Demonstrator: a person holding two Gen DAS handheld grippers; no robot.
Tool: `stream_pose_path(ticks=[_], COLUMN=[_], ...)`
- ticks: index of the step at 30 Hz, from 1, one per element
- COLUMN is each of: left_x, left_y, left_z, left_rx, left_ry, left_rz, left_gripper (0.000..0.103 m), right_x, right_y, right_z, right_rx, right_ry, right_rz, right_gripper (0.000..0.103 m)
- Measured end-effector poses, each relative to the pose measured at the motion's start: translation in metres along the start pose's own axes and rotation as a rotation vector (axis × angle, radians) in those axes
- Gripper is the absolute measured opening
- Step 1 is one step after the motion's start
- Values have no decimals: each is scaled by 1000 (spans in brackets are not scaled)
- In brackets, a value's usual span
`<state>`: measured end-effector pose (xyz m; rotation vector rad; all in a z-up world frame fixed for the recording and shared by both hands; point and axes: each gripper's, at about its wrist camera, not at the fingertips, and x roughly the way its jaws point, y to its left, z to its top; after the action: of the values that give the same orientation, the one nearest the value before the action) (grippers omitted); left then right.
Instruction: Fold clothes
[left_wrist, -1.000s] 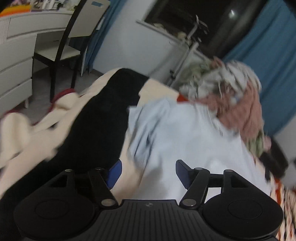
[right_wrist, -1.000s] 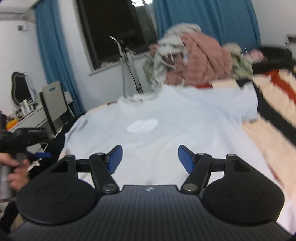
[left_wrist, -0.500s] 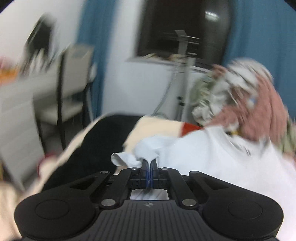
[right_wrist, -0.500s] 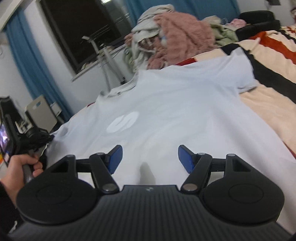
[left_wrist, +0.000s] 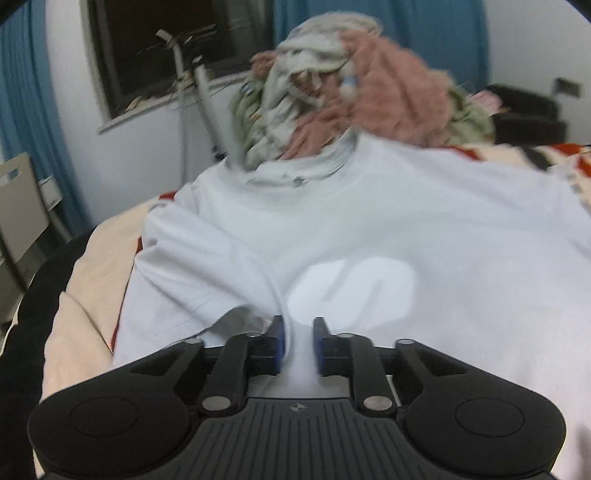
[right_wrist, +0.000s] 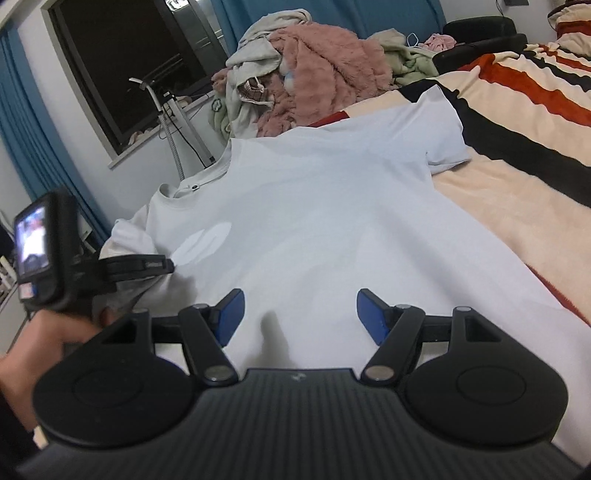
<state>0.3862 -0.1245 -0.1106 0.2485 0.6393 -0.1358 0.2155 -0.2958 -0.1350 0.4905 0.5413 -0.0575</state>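
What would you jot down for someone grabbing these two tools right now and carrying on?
Left hand-held gripper: fingers nearly together with a pinch of the white T-shirt between them; the left sleeve is folded in toward the chest.
Right hand-held gripper: open, empty, over the shirt's lower part.
The shirt lies face up on the striped blanket; the right sleeve is spread flat.
Left: right sleeve, body fold, then the clothes pile.

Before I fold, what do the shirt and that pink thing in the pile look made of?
Shirt: thin, matte, pale knit, probably cotton jersey; it drapes in soft creases. Pink thing: shaggy, long-piled fleece or faux fur, judging by its fuzzy tufts.
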Motion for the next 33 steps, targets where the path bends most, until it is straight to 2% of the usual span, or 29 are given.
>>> stream_pose_path(ticks=[3,4,6,9,11,16,18,21,23,24,25,26,27,28,31,33], left_x=[-31,-42,-63,-69,-69,-19,2,23,29,33,37,39,42,42,41,40], left_y=[25,36,57,88,94,85,80,73,71,72,75,83,92,107,155,193], left_z=[-7,-10,-14,-15,-12,-4,-2,-6,-6,-3,0,4,9,14,27,36], left_rx=[-41,-61,-101,-101,-76,148,220,293,282,268,246,183,119,27,-209,-310], left_ry=[-51,-67,-101,-144,-128,-63,-33,-27,-46,-59,-62,-63,-63,-57,-30,-21], left_rz=[-39,-47,-63,-37,-9,59,55,49,85,113,159,174,188,173,145,155], left_gripper=[27,34,40,45,46,50,53,56,57,54,44,35,17,12,7,6], right_x=[-2,-3,-2,0,1,6,8,12,14,16,15,14,14,13,11,11], right_y=[2,3,4,6,7,8,10,15,16,17,17,17,17,17,21,24], right_z=[0,0,-1,-2,-2,-7,-8,-11,-12,-13,-13,-14,-14,-15,-16,-16], right_rx=[-7,-9,-16,-22,-30,-57,-75,-107,-122,-128,-128,-128,-127,-128,-142,-152], right_ry=[-6,-7,-2,3,0,15,17,18,20,19,9,0,-10,-20,-46,-60], right_rz=[5,6,6,4,0,-11,-19,-32,-40,-43,-40,-36,-33,-30,-33,-38], right_gripper=[70,70,70,70,70,70,70,70,70,70,70,70,70,70,70,70])
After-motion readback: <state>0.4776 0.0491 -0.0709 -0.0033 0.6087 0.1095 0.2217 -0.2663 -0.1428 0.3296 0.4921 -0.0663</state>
